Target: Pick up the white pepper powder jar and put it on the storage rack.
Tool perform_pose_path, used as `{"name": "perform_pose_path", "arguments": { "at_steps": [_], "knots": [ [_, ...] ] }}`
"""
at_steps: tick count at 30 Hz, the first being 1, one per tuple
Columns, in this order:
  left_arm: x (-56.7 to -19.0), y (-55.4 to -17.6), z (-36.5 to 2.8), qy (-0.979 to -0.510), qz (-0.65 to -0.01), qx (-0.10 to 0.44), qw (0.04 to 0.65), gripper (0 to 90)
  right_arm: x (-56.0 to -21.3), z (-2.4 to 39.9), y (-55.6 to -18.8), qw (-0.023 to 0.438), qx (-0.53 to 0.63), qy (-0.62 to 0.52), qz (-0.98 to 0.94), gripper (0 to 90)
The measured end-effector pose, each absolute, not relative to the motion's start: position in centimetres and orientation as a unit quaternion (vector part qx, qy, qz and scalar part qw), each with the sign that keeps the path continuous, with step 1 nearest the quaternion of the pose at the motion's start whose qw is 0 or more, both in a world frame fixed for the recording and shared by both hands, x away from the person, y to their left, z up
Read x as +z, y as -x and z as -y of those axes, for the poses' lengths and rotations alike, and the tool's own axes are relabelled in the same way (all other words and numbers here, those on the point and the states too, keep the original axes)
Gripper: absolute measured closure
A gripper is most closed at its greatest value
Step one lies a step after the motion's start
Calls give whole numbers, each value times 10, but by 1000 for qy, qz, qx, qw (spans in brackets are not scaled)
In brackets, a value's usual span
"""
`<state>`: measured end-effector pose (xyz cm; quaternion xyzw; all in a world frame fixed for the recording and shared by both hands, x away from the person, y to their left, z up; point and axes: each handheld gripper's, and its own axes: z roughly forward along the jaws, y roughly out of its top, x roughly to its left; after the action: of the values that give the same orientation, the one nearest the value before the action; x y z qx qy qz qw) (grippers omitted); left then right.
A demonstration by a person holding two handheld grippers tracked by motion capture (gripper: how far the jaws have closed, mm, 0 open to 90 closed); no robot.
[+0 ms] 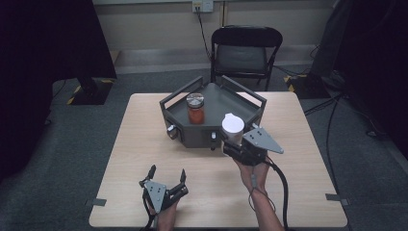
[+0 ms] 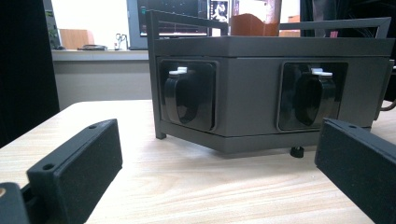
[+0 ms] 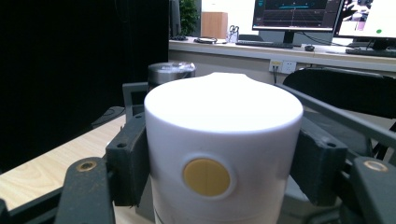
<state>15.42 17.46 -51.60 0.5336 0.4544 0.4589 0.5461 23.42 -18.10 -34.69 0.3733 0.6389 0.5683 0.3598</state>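
The white can (image 3: 223, 154) sits right between the two black fingers (image 3: 128, 158) of the right gripper (image 1: 234, 142), and both pads press on its sides, so it is gripped tight. It stands straight up, with its flat top level. A small yellow dot (image 3: 206, 176) on its side faces back toward the hand. I think it is held upright like this so nothing inside tips out, and held by the sides so the bottom stays free to be set down.

In the high view the can (image 1: 232, 128) is up in the air at the near right corner of the grey tray (image 1: 192, 137), just past the fingertips. It looks like it is being lifted over the tray's rail (image 1: 243, 89), either in or out; I cannot tell which.

Farther past the fingers, inside the tray, stands a jar (image 1: 195, 109) with red stuff in it and a shiny lid. It is well apart from the can, so there is room.

The left gripper (image 1: 167, 179) rests low on the table (image 1: 144, 144), nearer the person than the tray. Its fingers (image 2: 77, 172) are spread wide with nothing between them. They point at the tray's front wall (image 2: 247, 88), where two dark pockets (image 2: 187, 95) show. It seems to be waiting, out of the way of the busy hand.
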Motion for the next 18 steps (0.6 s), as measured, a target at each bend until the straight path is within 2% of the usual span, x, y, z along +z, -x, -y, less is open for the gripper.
{"name": "perform_pose_path", "arguments": {
  "at_steps": [18],
  "knots": [
    [-516,-154,-175,-534,-453,458,547,2,-324,161,-273,377,567,-373,-630,304]
  ]
}}
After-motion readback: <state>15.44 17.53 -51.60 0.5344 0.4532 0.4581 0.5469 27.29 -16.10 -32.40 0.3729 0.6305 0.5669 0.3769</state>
